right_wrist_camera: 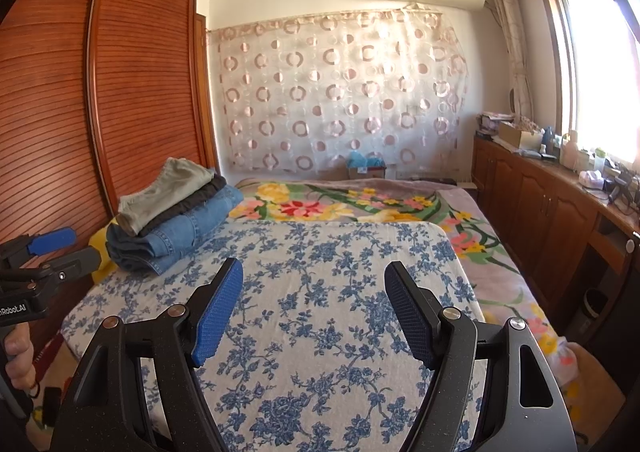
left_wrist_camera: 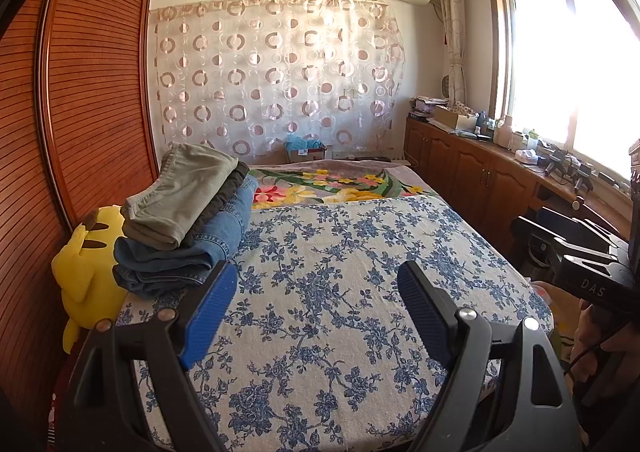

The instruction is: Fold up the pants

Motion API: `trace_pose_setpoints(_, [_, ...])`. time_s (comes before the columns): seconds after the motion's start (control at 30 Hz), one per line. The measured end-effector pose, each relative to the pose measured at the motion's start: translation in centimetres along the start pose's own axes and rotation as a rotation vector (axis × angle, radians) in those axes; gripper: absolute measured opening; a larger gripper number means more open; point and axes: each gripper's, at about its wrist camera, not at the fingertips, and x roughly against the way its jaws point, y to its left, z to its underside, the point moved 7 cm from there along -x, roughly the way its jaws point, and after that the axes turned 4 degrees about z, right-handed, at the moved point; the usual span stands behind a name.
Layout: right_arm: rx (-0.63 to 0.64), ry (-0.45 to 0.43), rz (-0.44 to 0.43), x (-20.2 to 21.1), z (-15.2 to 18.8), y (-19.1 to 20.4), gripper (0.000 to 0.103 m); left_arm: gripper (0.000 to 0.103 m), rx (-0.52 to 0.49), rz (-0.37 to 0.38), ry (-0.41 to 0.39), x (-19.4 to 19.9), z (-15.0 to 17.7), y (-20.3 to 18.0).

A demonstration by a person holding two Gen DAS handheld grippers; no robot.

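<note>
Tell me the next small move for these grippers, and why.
Probably reach the left gripper toward the stack of folded pants to take the olive pair on top. Both it and the right gripper stand open and empty over the bare blue-flowered cloth, so nothing lies spread there to fold, and the stack sits on the left side.

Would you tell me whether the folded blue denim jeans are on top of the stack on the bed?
No, the folded blue denim jeans lie at the bottom, under dark trousers and the olive-green folded trousers on top.
</note>
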Motion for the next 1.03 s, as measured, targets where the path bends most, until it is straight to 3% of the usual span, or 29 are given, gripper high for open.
trace_pose_setpoints(1.03, [0.002,-0.002,0.002,-0.01,0.06,0.05,0.075,0.083,-0.002,-0.001,-0.002,0.12,-0.12,-0.08])
